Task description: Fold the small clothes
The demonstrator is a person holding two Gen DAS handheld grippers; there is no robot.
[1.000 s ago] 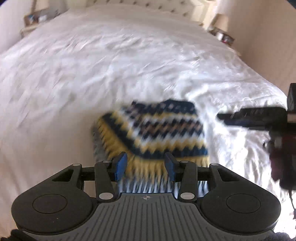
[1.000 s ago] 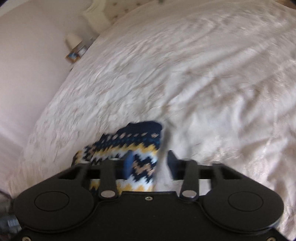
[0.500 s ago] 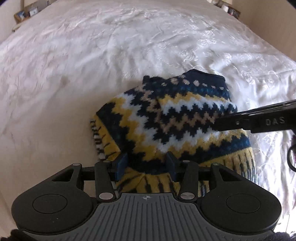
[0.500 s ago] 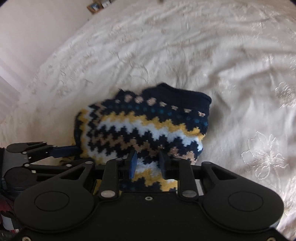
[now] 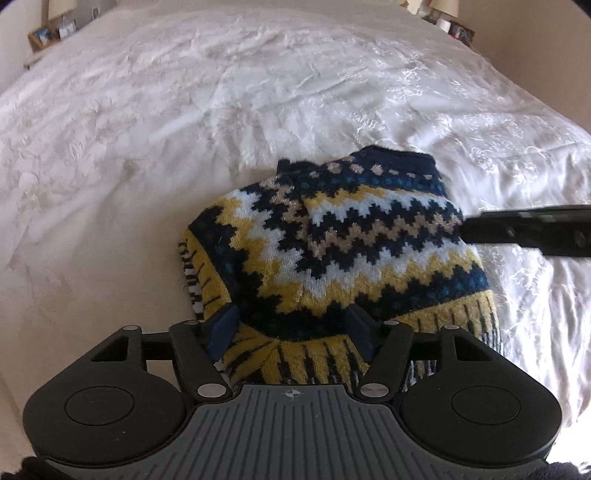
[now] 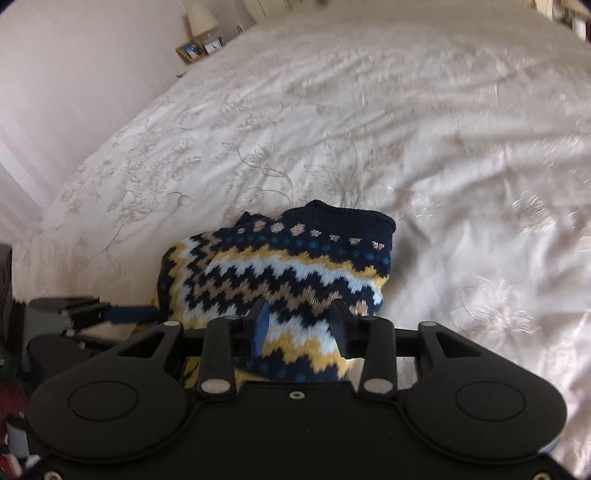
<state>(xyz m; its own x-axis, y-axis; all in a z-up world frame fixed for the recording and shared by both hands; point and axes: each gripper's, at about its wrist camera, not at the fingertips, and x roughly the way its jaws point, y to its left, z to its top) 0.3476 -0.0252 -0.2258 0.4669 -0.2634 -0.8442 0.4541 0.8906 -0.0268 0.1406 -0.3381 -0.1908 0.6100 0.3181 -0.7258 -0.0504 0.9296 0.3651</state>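
Sweater (image 5: 343,254), zigzag knit, folded, lies on the white bedspread (image 5: 184,110). Left gripper (image 5: 291,328) at the sweater's near hem, jaws spread wide, hem between them, not pinched. Right gripper (image 6: 299,325) at the sweater's right side, jaws parted, knit between them; grip unclear. Lamp (image 6: 199,16) far beyond sweater.

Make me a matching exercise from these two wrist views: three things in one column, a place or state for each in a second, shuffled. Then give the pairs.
1. sweater
2. left gripper
3. lamp

A. open, at the yellow ribbed hem
B. on the nightstand by the wall
C. folded on the white bedspread

Pairs: 1-C, 2-A, 3-B
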